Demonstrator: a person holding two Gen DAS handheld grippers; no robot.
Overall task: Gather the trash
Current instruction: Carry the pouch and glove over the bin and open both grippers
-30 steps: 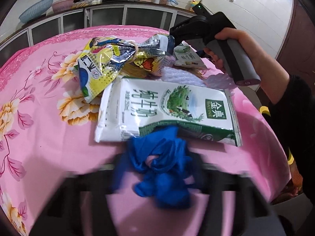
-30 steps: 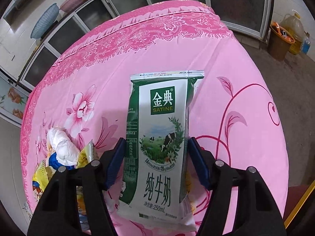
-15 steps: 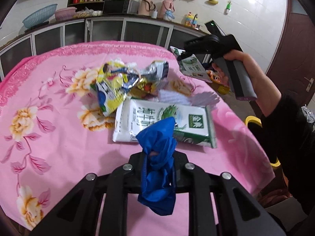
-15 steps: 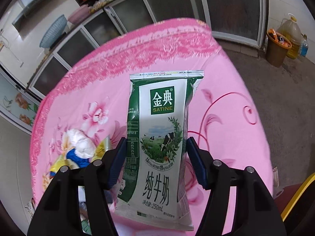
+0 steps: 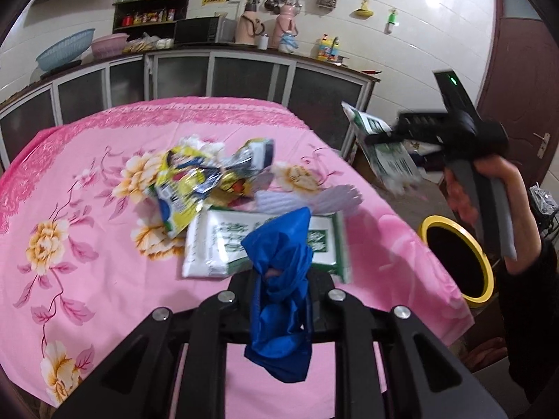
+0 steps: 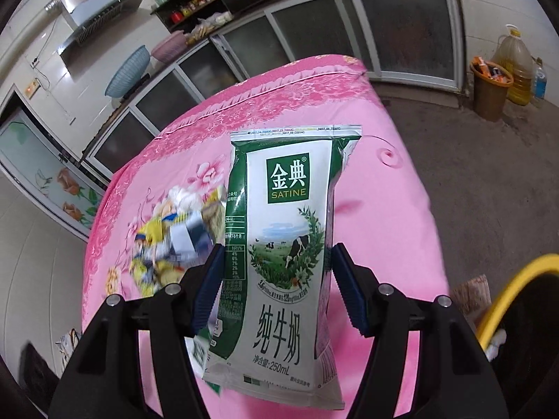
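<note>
You are working over a table draped in pink floral cloth, where a heap of trash is lying near the middle: crumpled yellow-and-blue wrappers at the left of the heap, a flat white-and-green milk pouch beside them toward the right, part of it hidden behind what your left tool is carrying.

Your left gripper is clenching a crumpled blue glove; the fingers are closed tight on its middle, and the loose ends are sticking up above the grip and hanging down below it, clear of the cloth.

Farther right, your right gripper is grasping a second milk pouch, white with green sides, a "SATINE" label and a cow-and-pasture print. Its blue pads are pressing the pouch's two edges, the fingers standing about a pouch-width apart, and the pouch is being held upright in the air over the table's edge.

The left view alone is showing your right hand on the tool's grey handle, out past the table's right edge and above a yellow-rimmed bin on the floor. The right view alone is showing the pouch's printed face, a brown bucket and an oil jug by the cabinets.
</note>
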